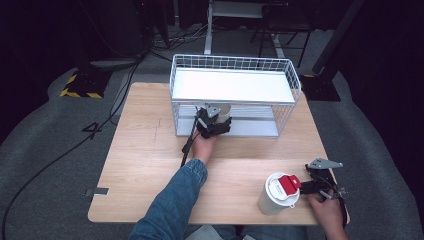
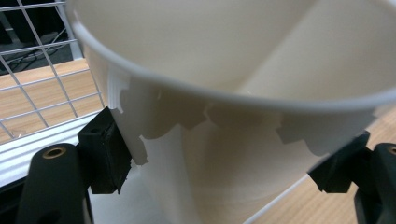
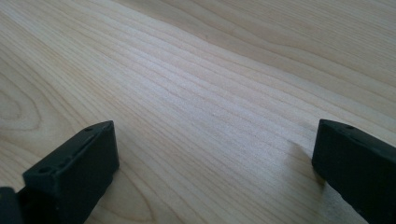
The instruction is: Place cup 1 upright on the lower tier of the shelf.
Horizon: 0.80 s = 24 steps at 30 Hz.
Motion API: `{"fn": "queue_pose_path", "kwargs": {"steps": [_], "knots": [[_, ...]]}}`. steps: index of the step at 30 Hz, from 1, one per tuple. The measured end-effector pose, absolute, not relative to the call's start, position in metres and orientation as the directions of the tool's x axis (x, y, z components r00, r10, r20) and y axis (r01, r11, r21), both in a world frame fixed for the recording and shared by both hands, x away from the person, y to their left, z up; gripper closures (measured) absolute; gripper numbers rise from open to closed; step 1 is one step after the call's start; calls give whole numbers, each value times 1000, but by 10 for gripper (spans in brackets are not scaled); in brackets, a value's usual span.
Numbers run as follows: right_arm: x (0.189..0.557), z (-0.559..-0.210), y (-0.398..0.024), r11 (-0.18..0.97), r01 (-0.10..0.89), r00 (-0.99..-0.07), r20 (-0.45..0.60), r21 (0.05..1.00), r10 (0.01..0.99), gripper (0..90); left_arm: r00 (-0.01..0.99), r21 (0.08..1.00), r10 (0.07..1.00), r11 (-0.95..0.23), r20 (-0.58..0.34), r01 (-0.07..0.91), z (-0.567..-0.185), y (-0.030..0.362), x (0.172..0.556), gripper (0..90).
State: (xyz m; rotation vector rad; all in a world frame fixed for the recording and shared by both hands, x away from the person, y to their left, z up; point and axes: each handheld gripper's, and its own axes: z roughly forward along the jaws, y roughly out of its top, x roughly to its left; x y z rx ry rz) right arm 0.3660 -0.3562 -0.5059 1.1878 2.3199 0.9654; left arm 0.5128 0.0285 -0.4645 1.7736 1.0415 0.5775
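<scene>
While the left gripper [image 1: 216, 125] clamped a white paper cup [image 2: 224, 140] inside the white wire rack [image 1: 235, 65],
the right gripper [image 3: 215, 163] rested with jaws apart (nothing between) on the light wooden table [image 1: 150, 165].

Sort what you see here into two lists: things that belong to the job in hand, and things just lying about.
In the job:
- white paper cup, clamped in the left gripper
- white wire rack, at whose lower shelf the cup sits

Lying about:
- lidded white cup with a red tab
- right gripper, open over bare table

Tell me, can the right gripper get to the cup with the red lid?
Probably yes. The right gripper sits right beside the lidded cup, its jaws open over bare table, with nothing between them.
</scene>
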Motion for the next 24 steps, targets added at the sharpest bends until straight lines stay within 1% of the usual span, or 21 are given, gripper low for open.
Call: {"fn": "queue_pose_path", "kwargs": {"steps": [6,9,24], "knots": [[366,-506,-356,413,567,-582,-9,713,813,7,526,899,849,-188,-54,396,-469,25,518,218],[366,-506,-356,413,567,-582,-9,713,813,7,522,894,850,-175,-75,412,-471,23,523,218],[366,-506,-356,413,568,-581,-8,712,814,7,514,879,851,-163,-104,448,-477,17,531,217]]}}
